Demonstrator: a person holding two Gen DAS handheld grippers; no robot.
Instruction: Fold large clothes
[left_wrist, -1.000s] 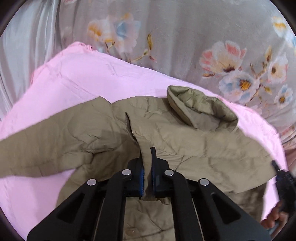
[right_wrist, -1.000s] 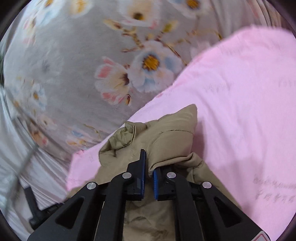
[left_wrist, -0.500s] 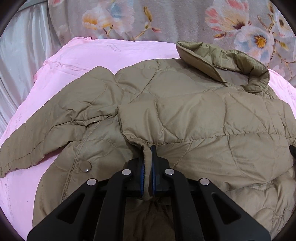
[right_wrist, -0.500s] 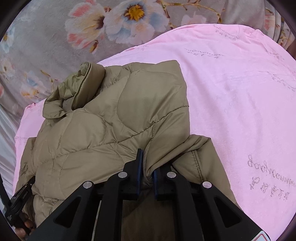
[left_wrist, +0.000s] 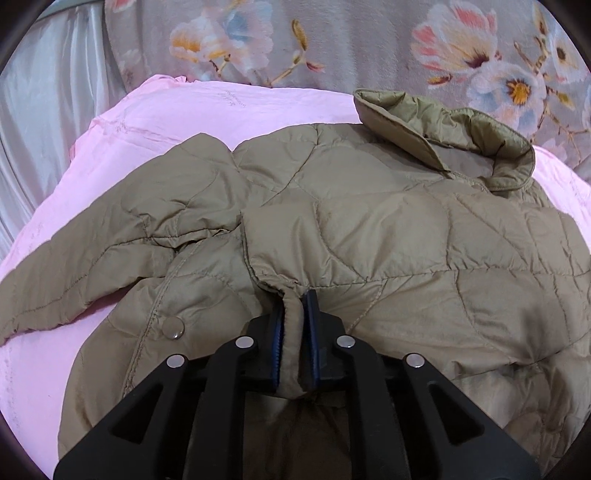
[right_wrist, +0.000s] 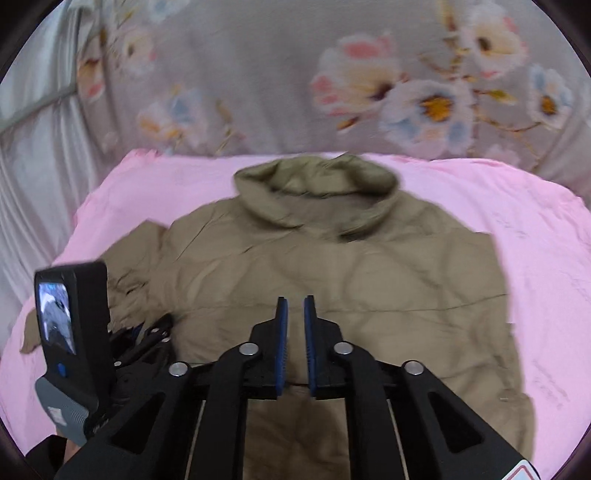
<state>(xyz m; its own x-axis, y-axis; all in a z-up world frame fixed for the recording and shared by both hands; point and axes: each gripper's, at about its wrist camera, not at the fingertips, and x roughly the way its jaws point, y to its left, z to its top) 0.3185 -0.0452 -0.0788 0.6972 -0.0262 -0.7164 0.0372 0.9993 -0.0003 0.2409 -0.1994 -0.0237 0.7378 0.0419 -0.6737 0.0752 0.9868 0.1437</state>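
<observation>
Two black two-finger grippers work over an olive-tan quilted puffer jacket (left_wrist: 388, 236) that lies spread on a pink sheet (left_wrist: 207, 110), collar (left_wrist: 443, 129) toward the grey floral blanket (left_wrist: 351, 40) behind. The left gripper (left_wrist: 295, 321) is clamped on a folded edge of the jacket, fabric pinched between its blue pads. The right gripper (right_wrist: 294, 321) hovers above the jacket's back with a narrow gap between its fingers, holding nothing (its view is motion-blurred). A silver snap button (left_wrist: 173, 328) shows on the jacket's left flap.
</observation>
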